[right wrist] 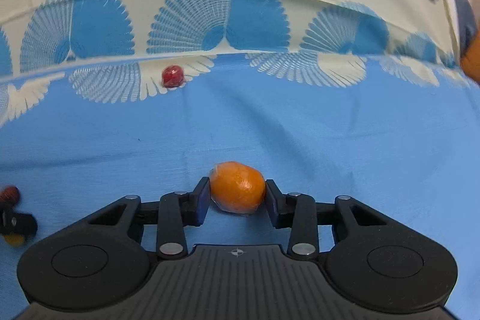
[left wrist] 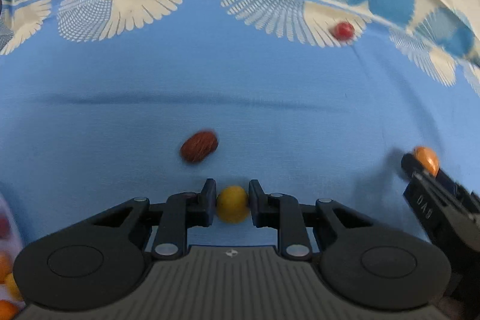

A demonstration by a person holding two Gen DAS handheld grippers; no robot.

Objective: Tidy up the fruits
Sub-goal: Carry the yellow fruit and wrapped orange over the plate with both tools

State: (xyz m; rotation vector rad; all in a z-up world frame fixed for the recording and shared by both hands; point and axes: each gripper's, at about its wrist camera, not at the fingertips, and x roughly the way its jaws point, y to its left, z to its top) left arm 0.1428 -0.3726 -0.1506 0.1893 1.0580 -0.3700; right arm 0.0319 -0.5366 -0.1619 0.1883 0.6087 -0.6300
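- Here the left gripper [left wrist: 232, 201] has its two fingers closed narrowly on a small yellow fruit [left wrist: 232, 203], low centre of the left wrist view; the fruit is round, so no long axis shows.
- The right gripper [right wrist: 237, 194] clamps an orange fruit [right wrist: 237, 187] between its fingers, just below centre of the right wrist view — it is slightly oval, with its long axis running left to right across the jaws.
- A brown oval fruit [left wrist: 199, 146] lies on the blue cloth [left wrist: 270, 98] just above and left of the left fingers, its long axis tilted up toward the right.
- A small red fruit [right wrist: 172, 76] sits at the upper left of the right wrist view, on the band of white fan patterns where the blue meets the cream.
- Writing: pale letters show on the right gripper's finger at the right edge of the left wrist view, too blurred to read surely.
- Open blue cloth spreads across the middle of both views; more orange and yellow fruits [left wrist: 7, 284] crowd the lower left corner of the left wrist view.
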